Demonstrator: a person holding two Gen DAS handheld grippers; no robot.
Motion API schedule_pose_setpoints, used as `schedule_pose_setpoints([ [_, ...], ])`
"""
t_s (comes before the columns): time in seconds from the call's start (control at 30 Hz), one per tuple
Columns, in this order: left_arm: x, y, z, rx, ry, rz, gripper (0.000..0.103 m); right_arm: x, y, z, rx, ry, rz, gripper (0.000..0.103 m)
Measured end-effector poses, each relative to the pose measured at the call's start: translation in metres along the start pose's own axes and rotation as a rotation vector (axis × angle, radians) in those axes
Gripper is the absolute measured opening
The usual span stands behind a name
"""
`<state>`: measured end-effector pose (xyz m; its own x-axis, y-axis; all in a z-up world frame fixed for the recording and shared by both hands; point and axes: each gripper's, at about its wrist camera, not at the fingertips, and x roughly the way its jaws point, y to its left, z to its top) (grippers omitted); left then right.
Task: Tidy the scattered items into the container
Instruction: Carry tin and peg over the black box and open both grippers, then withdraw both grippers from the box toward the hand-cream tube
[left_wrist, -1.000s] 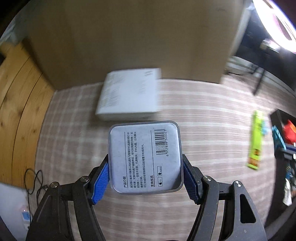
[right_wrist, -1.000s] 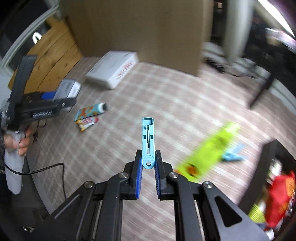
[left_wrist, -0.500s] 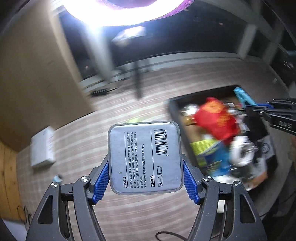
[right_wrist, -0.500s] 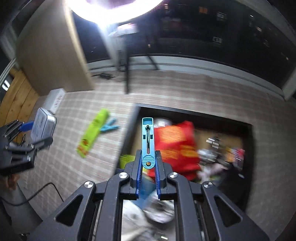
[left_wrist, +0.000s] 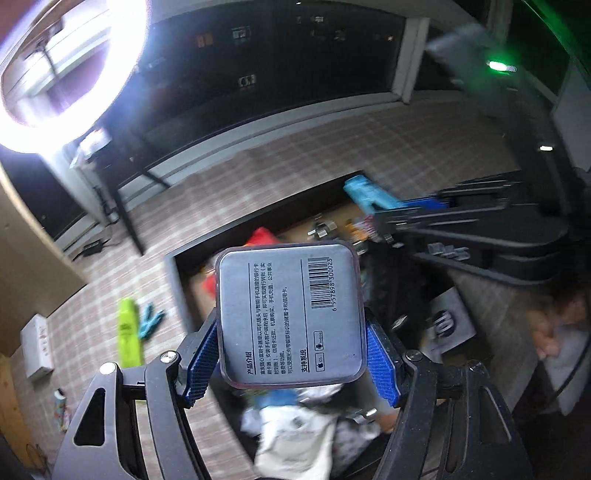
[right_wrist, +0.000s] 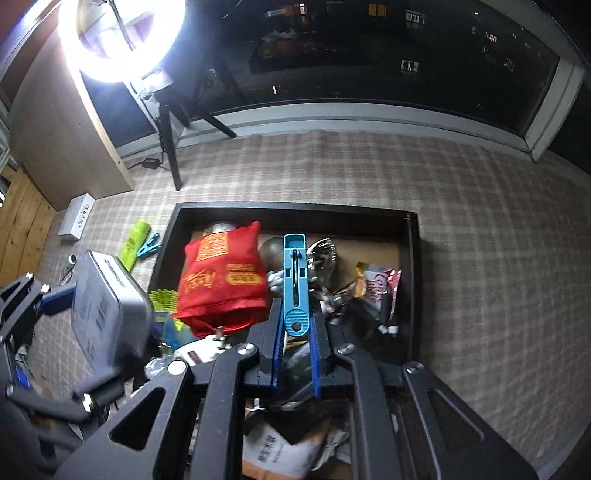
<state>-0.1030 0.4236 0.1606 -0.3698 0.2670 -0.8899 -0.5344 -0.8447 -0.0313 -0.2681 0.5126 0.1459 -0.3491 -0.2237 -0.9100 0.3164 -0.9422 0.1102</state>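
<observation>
My left gripper (left_wrist: 291, 360) has its jaws set wide and clamped on a flat grey tin (left_wrist: 290, 317); the blue pads (left_wrist: 201, 356) press against its two opposite edges, and the labelled face with the barcode is turned toward the camera. In the right wrist view that tin (right_wrist: 107, 306) hangs at the left rim of the black container (right_wrist: 412, 266), partly over its contents.

My right gripper (right_wrist: 294, 345) has its jaws nearly together, pinched on the lower end of a blue clothes peg (right_wrist: 294, 284), which stands up between them above the container's interior. The container holds a red bag (right_wrist: 221, 280), a shiny metal item (right_wrist: 321, 258) and assorted packets.

On the checked cloth (right_wrist: 480, 221) outside the container, left of it, lie a lime-green packet (right_wrist: 135, 240), a second teal peg (right_wrist: 149, 249) touching it, and a white box (right_wrist: 77, 218) farther off.
</observation>
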Motion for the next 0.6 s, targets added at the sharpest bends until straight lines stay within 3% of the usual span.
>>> schedule_pose_setpoints([
  [0.03,0.003,-0.004,0.002,0.003,0.017,-0.010,0.073,0.001,-0.002,0.002,-0.005,0.002,-0.006,0.017],
  [0.1,0.006,-0.007,0.003,0.007,0.032,0.009,0.077,0.000,-0.007,0.005,0.002,-0.004,-0.016,0.046],
  [0.13,0.006,-0.007,0.003,0.004,0.024,0.029,0.077,-0.002,-0.009,0.005,0.003,-0.017,-0.015,0.049],
  [0.6,0.001,0.052,-0.031,-0.107,0.042,0.095,0.073,-0.007,0.006,0.003,0.004,-0.037,0.029,0.050],
])
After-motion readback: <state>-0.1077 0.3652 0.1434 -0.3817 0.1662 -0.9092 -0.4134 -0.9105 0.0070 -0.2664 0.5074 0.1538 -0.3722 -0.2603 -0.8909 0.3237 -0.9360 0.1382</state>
